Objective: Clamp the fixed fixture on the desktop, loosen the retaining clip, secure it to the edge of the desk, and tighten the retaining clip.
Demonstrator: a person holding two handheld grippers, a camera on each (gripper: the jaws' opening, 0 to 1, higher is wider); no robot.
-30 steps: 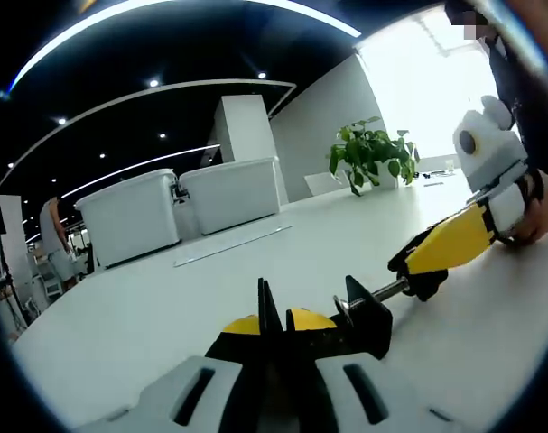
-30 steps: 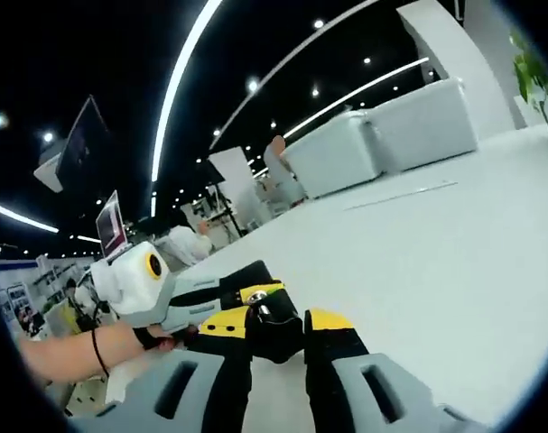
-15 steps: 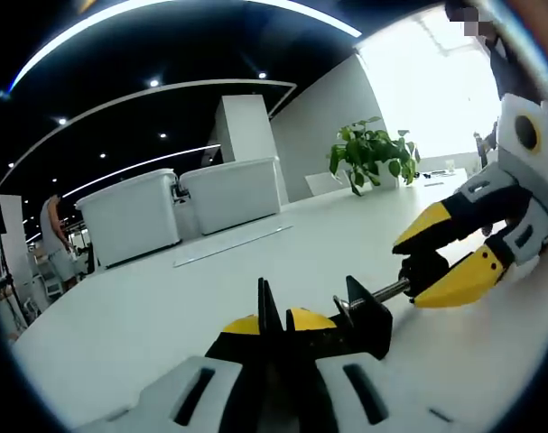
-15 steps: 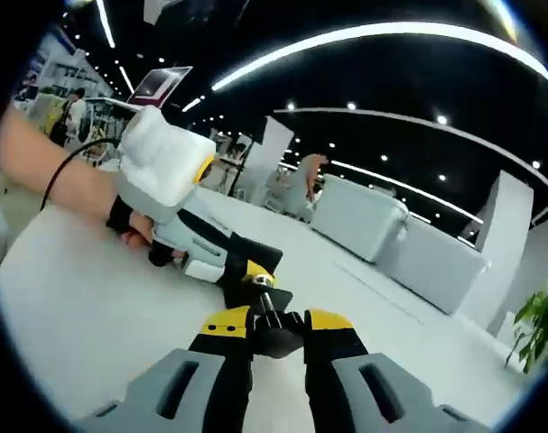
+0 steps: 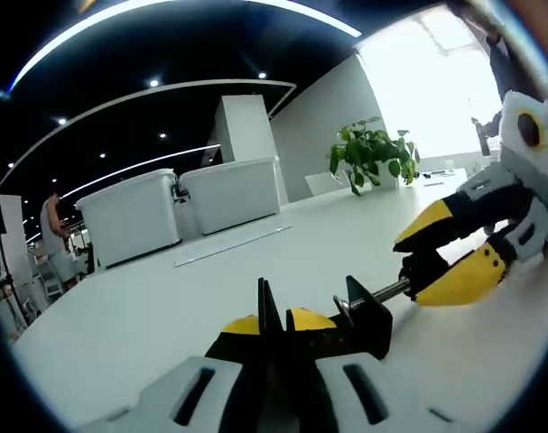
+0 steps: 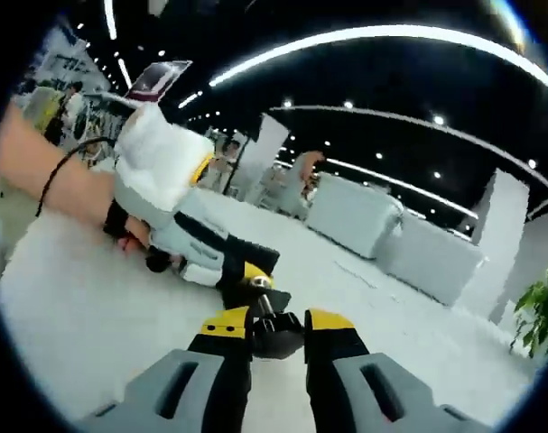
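Observation:
My left gripper (image 5: 275, 320) is shut on a thin plate of the black clamp fixture (image 5: 366, 317), which rests on the white desk (image 5: 165, 307). A threaded screw (image 5: 388, 290) runs from the fixture to a black knob (image 5: 425, 271). In the left gripper view, my right gripper (image 5: 409, 271) comes in from the right, its yellow jaws closed around that knob. In the right gripper view, the right gripper (image 6: 275, 322) grips the knob (image 6: 275, 336), and beyond it the left gripper (image 6: 251, 269) shows with a person's hand (image 6: 120, 225) behind it.
Two large white bins (image 5: 179, 207) stand at the desk's far side, with a flat strip (image 5: 233, 245) lying in front of them. A potted plant (image 5: 373, 153) stands at the back right. A person (image 6: 305, 176) is far off in the room.
The right gripper has rolled around the screw's knob while staying closed on it, so its view has turned. The left gripper and the fixture have stayed put.

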